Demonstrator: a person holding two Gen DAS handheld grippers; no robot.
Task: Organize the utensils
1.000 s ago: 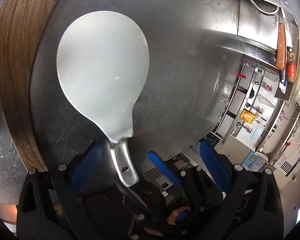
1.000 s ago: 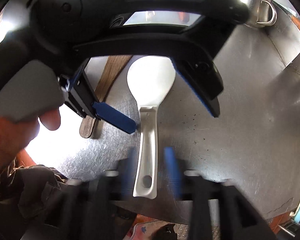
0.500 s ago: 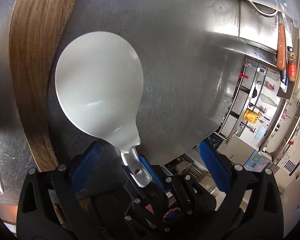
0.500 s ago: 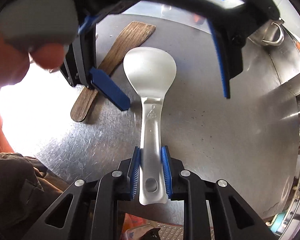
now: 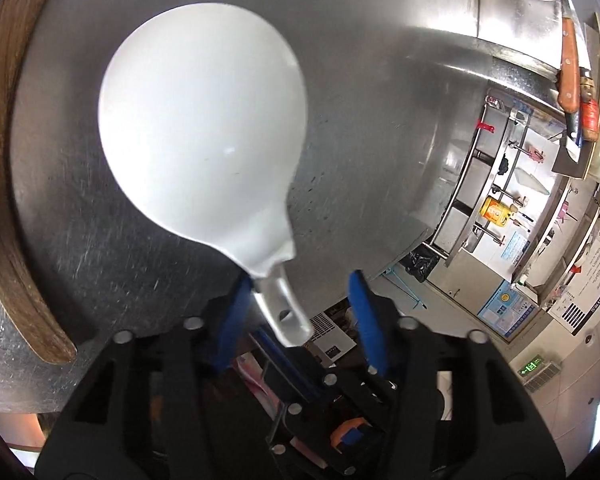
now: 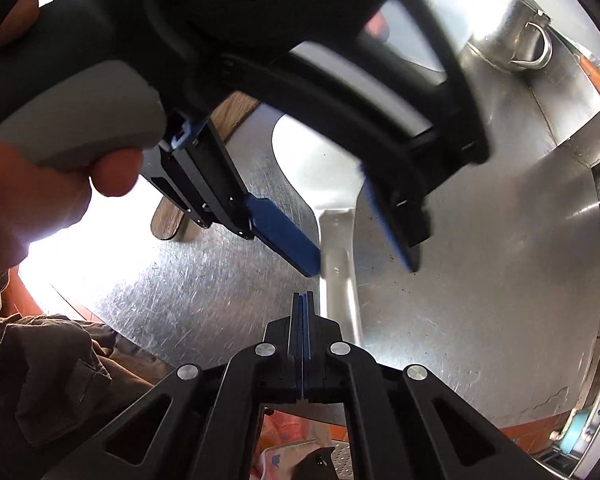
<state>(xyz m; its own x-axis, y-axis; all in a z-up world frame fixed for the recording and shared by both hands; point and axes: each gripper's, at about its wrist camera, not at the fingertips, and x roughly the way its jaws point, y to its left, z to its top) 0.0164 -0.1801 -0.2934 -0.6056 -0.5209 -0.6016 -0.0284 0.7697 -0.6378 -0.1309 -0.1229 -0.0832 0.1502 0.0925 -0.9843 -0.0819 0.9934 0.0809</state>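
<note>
Left wrist view: white rice paddle flat on steel bench, handle toward near edge, wooden spatula alongside. Left gripper astride the handle, jaws just narrowing, one pad touching, other clear. Right gripper pressed together on nothing, just beside the handle.

- White rice paddle: smooth plastic, with a broad rounded blade and a short flat handle ending in a small hanging hole. It lies flat on the scratched steel counter; in the right wrist view the handle runs toward the camera, the blade away from it.
- Wooden spatula: dark, streaky grain, long and flat, widening at one end — also lying flat on the counter. It sits just beside the paddle's blade; in the right wrist view it is mostly hidden, only its two ends showing.
</note>
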